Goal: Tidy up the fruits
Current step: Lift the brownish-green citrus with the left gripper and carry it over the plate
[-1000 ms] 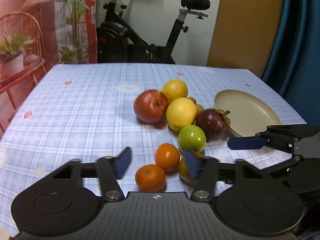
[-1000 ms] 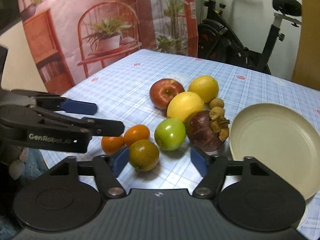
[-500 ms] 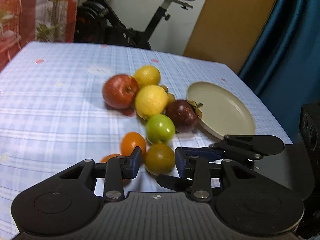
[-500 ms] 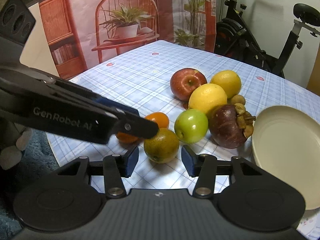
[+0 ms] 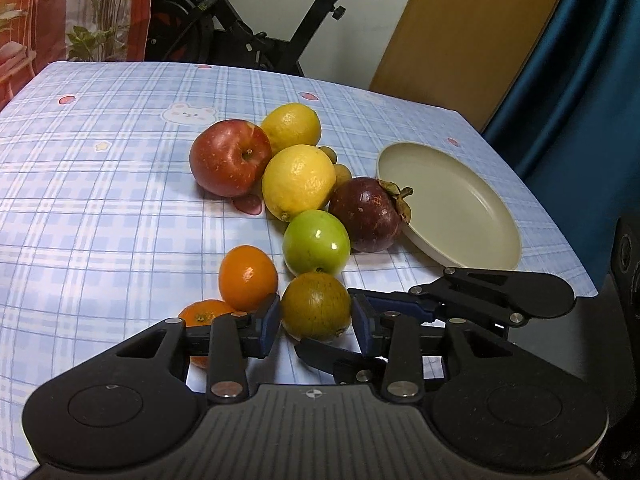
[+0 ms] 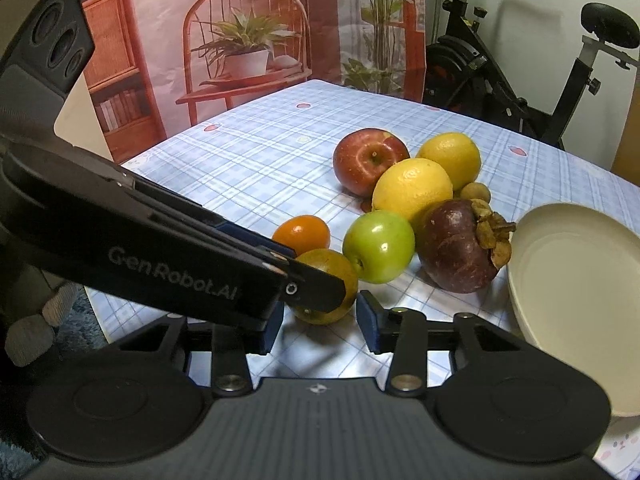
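Green-brown and round, one fruit point(image 5: 316, 306) sits low in the middle of the left wrist view, and both grippers crowd around it. The left gripper point(image 5: 315, 322) has it between its blue pads, which touch or nearly touch its sides while the jaws ease open a little. The right gripper point(image 6: 320, 322) has jaws closing, but the fruit lies just past its tips, so it holds nothing.

No sorting shows yet. The cream plate point(image 5: 472, 216), at the right of that view, has nothing on it. Every fruit lies on the blue checked cloth point(image 5: 100, 200): a red apple point(image 5: 230, 158), two lemons point(image 5: 298, 182), a green apple point(image 5: 316, 242), a dark purple fruit point(image 5: 366, 214) touching the plate's rim, and two small oranges point(image 5: 248, 278). I think all of the job is left.
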Demonstrator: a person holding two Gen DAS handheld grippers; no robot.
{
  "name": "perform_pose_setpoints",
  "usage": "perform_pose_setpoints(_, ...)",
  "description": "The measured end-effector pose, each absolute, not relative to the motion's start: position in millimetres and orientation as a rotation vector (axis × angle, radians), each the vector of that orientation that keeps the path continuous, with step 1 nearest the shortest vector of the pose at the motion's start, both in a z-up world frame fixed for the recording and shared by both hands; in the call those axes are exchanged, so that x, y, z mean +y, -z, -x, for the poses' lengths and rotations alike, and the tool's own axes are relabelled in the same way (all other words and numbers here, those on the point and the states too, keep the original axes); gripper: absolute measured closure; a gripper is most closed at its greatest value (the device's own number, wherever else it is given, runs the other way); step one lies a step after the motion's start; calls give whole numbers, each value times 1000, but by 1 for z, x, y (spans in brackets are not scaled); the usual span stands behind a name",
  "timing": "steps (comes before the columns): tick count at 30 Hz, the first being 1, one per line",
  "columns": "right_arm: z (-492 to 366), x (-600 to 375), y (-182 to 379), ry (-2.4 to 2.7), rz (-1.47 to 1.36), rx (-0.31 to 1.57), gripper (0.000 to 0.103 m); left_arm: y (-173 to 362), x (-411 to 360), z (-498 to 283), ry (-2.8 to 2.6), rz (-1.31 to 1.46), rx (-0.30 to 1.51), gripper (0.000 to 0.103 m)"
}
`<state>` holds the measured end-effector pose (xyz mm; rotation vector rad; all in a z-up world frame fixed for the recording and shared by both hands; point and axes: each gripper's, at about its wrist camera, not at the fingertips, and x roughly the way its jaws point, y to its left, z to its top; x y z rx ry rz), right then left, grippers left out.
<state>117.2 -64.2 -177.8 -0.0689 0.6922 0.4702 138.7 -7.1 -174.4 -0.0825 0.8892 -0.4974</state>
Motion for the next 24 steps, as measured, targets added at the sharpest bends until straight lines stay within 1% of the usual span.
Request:
perform_pose_setpoints(7, -114, -64, 176, -454, 65, 693, 61, 173, -12, -137, 505, 63, 896, 60)
perform_pose_setpoints(13, -106, -78, 159, -413, 22, 643, 61, 152, -25, -134, 540, 27, 835, 60)
perform_pose_setpoints(20, -106, -112, 133, -327, -35, 578, 61, 125, -62, -151, 604, -16, 776, 60)
perform_pose_setpoints(24, -115, -138, 123, -267, -41, 566, 61, 119, -91, -168, 661, -53, 759, 60)
